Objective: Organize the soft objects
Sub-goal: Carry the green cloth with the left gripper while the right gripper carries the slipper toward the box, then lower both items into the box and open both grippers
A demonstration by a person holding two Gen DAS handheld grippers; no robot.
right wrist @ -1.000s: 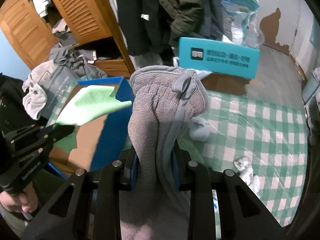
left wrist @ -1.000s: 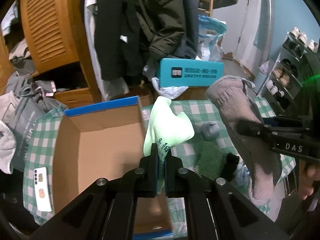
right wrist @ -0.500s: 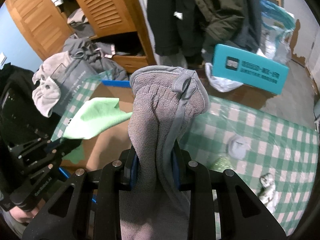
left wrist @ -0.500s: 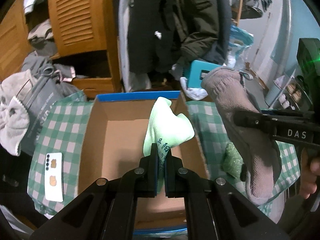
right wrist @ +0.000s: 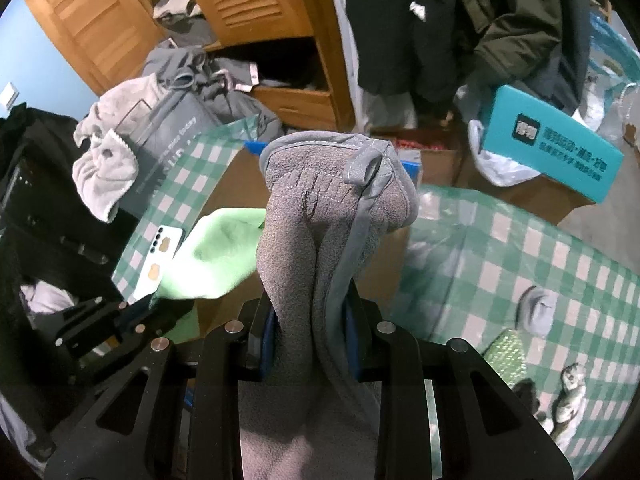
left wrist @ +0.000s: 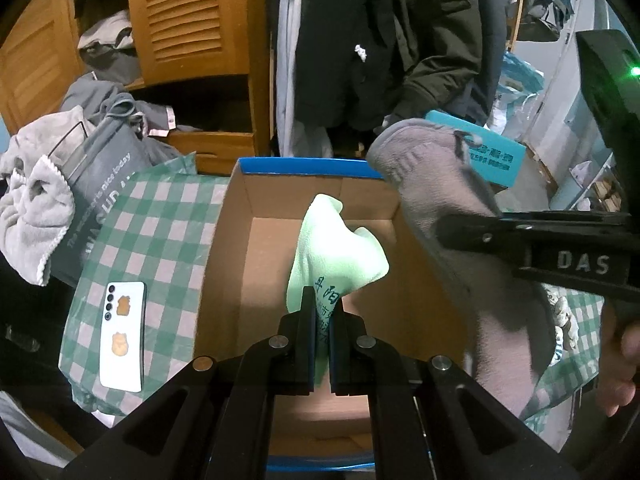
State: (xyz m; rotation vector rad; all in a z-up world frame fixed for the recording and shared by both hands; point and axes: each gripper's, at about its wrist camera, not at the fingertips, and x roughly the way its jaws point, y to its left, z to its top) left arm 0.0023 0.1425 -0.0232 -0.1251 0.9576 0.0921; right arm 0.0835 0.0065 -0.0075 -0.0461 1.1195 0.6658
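A: What are the left tongs (left wrist: pixel 321 312) doing?

B: They are clamped on a light green cloth (left wrist: pixel 335 256) with dark printed characters. The cloth stands up from the jaws and hangs over the open cardboard box (left wrist: pixel 224 264), which has a blue rim.

A: And the right tongs (right wrist: pixel 313 322)?

B: Closed tight around a thick grey fleece cloth (right wrist: pixel 320 216), bunched between the pads, with a small hanging loop at its top edge. In the left view it sits over the right side of the box, just beside the green one.

A: Where does the box sit?

B: On a desk (left wrist: pixel 160 240) covered in green and white checks. A white phone (left wrist: pixel 123 335) lies flat on the checks to the left of the box.

A: Anything else on the desk?

B: In the right view, a small grey bundle (right wrist: pixel 538 310), a dark green textured piece (right wrist: pixel 505 354) and a mottled item at the edge (right wrist: pixel 570 390), possibly socks; the blur makes that hard to tell. Behind, a teal box (right wrist: pixel 556 144) and dark coats (left wrist: pixel 384 40) hang by a wooden wardrobe (left wrist: pixel 180 24).
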